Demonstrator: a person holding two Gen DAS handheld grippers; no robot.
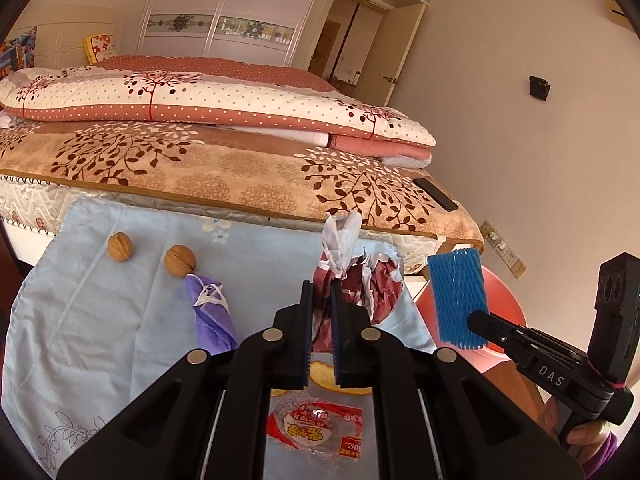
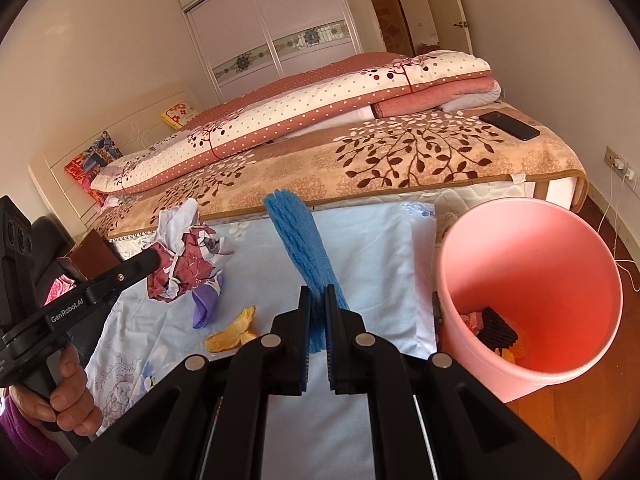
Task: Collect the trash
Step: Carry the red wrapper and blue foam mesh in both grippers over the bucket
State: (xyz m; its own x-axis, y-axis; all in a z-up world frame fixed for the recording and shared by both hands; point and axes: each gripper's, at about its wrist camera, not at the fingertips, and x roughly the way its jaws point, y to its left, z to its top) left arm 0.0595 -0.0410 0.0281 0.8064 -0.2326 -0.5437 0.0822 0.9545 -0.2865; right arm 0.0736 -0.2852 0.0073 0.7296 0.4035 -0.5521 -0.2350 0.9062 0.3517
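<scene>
The right gripper [image 2: 318,312] is squeezing a blue foam net [image 2: 302,240], left of the pink bin [image 2: 532,376] already holding some trash. The left gripper [image 1: 322,304] is pinching crumpled paper [image 1: 352,276]. A snack wrapper [image 1: 316,426], orange peel [image 2: 234,334] and walnuts [image 1: 120,246] are waiting on the table [image 1: 100,320].

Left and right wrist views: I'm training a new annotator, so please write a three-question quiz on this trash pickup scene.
1. True or false: the right claw is shut on the blue foam mesh sleeve.
2. What does the left claw grip?
A. a brown walnut
B. the crumpled red-and-white paper wad
C. the orange peel strip
3. Fill in: the round pink plastic bin stands to the ____ of the pale blue cloth in the right wrist view.

Key: 1 true; 2 B; 3 right.
</scene>
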